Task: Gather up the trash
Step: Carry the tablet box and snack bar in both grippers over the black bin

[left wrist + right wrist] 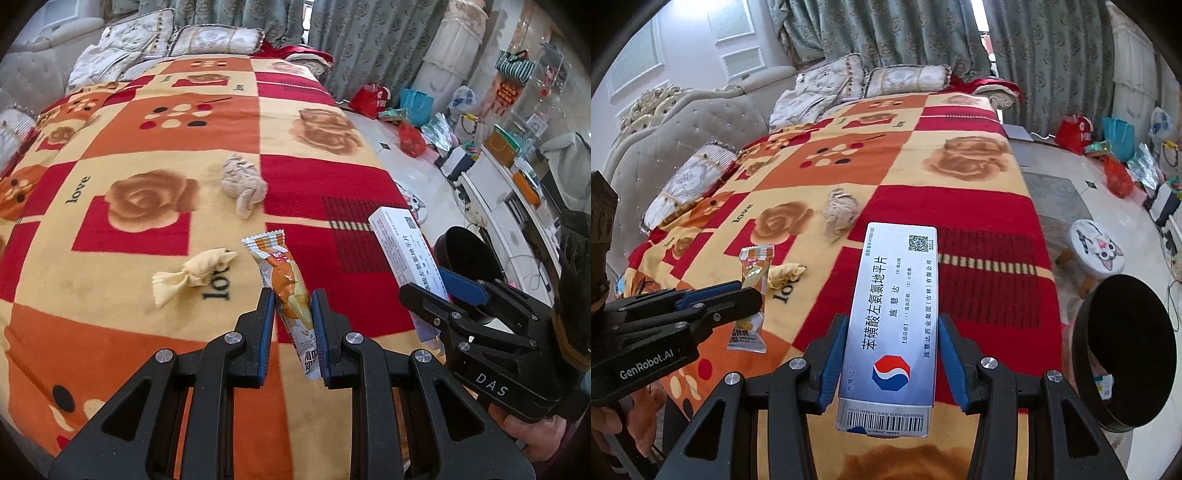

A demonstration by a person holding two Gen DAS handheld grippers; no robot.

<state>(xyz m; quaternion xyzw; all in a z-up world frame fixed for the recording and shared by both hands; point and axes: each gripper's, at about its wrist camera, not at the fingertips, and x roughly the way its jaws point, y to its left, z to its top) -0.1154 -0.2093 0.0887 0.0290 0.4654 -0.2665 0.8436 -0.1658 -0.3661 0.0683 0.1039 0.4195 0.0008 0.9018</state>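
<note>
My left gripper (293,299) is shut on an orange-and-white snack wrapper (286,280), held above the red and orange blanket (147,332); it also shows in the right wrist view (750,291). My right gripper (892,321) is shut on a white medicine box (894,325) with Chinese print, which also shows in the left wrist view (406,251). A crumpled grey tissue (242,181) and a yellow twisted wrapper (192,275) lie on the blanket. A black round bin (1126,354) stands at the right beside the bed.
Pillows (210,38) and folded bedding lie at the bed's far end. A padded headboard (687,136) runs along the left. Bags (410,136) and boxes clutter the floor at the right. A cat-print stool (1097,251) stands near the bin.
</note>
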